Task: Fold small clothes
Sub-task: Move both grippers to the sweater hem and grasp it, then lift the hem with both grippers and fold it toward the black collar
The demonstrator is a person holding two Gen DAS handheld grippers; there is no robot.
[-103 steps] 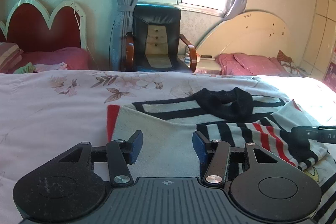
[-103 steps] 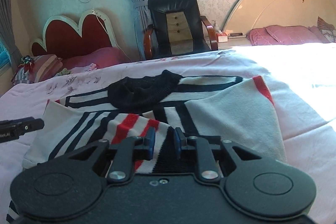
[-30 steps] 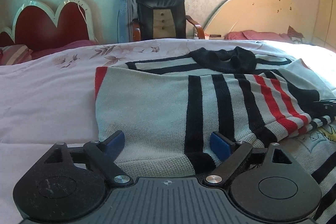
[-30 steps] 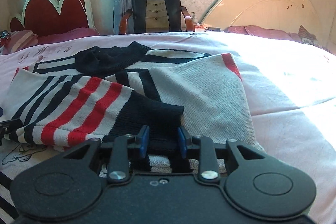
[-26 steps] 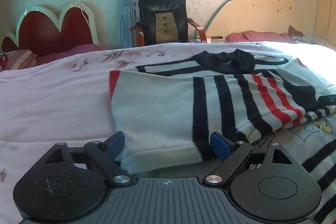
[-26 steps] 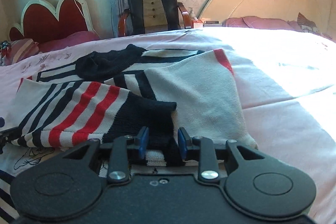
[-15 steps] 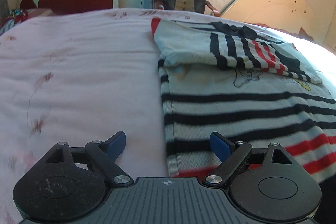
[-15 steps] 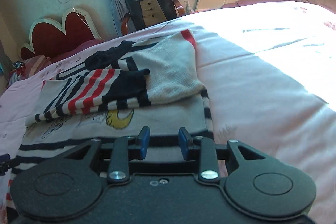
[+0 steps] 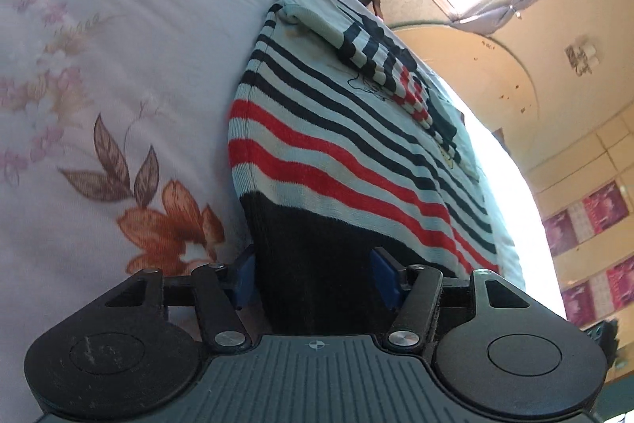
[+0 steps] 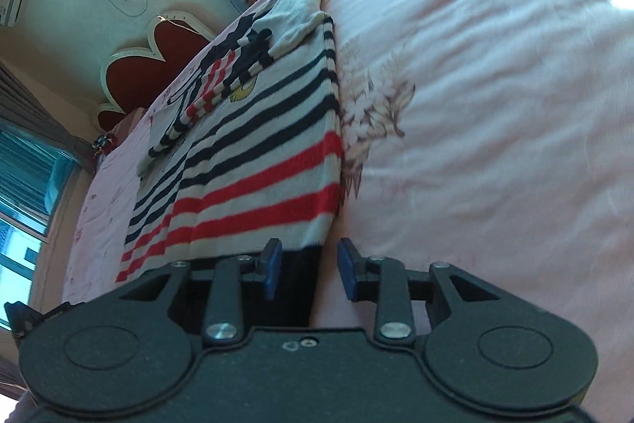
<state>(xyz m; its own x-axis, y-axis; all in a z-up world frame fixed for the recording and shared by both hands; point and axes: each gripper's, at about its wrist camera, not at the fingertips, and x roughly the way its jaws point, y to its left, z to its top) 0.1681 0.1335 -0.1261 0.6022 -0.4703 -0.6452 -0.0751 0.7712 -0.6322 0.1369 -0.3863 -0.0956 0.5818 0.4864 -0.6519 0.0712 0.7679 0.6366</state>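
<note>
Both sleeves already lie folded across the chest of the striped sweater (image 9: 348,161), which is spread on the bed (image 9: 99,66). The bottom fold is left. The left gripper (image 9: 313,274), jaws just narrowing, straddles the dark hem's left corner without pinching it; the right gripper (image 10: 305,268) brackets the other corner, pads apart.

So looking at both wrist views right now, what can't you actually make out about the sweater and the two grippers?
- Left wrist view: the sweater hem's near edge is hidden under the left gripper, so pad contact is unclear; its jaws have just been closing around the black hem.
- Right wrist view: the right gripper body hides the hem corner.
- Both views: the collar end is too small and tilted to read.
</note>
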